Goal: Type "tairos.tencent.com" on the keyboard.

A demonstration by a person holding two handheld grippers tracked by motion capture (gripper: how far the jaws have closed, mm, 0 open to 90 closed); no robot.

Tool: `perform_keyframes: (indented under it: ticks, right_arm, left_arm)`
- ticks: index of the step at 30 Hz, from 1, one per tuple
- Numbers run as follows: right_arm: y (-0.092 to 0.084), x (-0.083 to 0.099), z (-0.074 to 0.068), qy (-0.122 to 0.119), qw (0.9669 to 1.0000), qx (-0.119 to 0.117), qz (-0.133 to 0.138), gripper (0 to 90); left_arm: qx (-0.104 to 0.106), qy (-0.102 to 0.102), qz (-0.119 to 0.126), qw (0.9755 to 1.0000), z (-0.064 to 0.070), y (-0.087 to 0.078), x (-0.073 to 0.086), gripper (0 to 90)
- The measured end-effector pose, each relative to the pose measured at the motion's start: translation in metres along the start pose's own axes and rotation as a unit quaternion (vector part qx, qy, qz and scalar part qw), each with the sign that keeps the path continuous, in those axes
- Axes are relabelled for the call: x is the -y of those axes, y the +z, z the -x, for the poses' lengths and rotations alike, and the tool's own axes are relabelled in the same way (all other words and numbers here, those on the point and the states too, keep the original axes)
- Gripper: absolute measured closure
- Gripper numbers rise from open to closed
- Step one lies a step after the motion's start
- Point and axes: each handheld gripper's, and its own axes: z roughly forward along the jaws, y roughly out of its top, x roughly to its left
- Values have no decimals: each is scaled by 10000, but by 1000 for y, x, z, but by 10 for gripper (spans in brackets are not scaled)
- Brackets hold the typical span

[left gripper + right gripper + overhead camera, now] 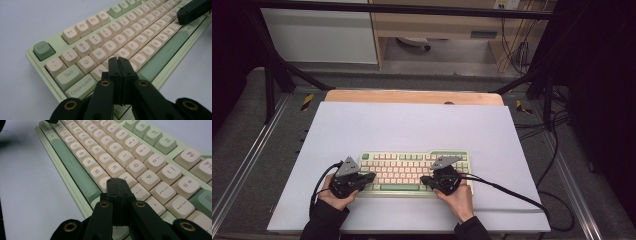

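Near the front edge of the desk (412,125), just right of its middle, we are looking at a pale green mechanical keyboard (414,172) lying flat on the white desk surface, its long side parallel to that edge. We are seeing cream letter keys, green function keys and a long green space bar (162,53) along its near row.

At the keyboard's left end, the left gripper (371,176) is hovering over the keys with its black jaws clenched together and nothing between them. In the left gripper view those jaws are pressing flat against each other, their tip (119,60) sitting just above the letter rows near the A key (100,71), with Caps Lock (80,87) and Tab (68,74) to their left. Whether the tip is touching a key we cannot tell.

At the keyboard's right end, the right gripper (424,179) is pointing inward over the lower key rows, jaws likewise clenched on nothing. In the right gripper view its closed tip (117,181) is sitting just beside the L key (128,178), below K (114,167) and P (148,178); contact is again unclear.

A hand (334,197) in a dark sleeve is holding each gripper from the front edge, and black cables (512,192) are trailing across the desk towards its right side.
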Motion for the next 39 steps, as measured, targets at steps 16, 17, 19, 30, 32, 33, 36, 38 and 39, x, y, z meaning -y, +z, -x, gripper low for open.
perform_keyframes:
  ticks: [16,17,19,30,32,33,36,38,39]
  right_arm:
    - [-25,1,11,145,9992,63,354,900]
    - [-27,1,11,177,9992,65,349,900]
    - [-28,2,13,170,9991,59,373,900]
    - [-30,2,14,180,9992,62,361,900]
    - [-30,2,14,180,9992,62,339,900]
    - [-29,2,14,193,9992,51,348,900]
    - [-29,3,14,167,9993,46,339,900]
    - [-30,2,14,171,9993,51,339,900]
    - [-30,2,14,178,9992,45,342,900]
  left_arm:
    - [37,61,25,10000,7,3,-5,889]
    - [44,59,29,10000,7,3,-5,889]
    - [48,70,30,10000,9,5,-7,889]
    - [145,189,-33,9997,22,18,-14,890]
    - [161,204,-45,9997,23,20,-15,889]
    - [159,216,-53,9996,24,21,-15,889]
    - [163,213,-60,9996,25,23,-16,889]
    - [164,210,-70,9996,25,23,-16,890]
    - [163,203,-73,9996,25,24,-16,890]
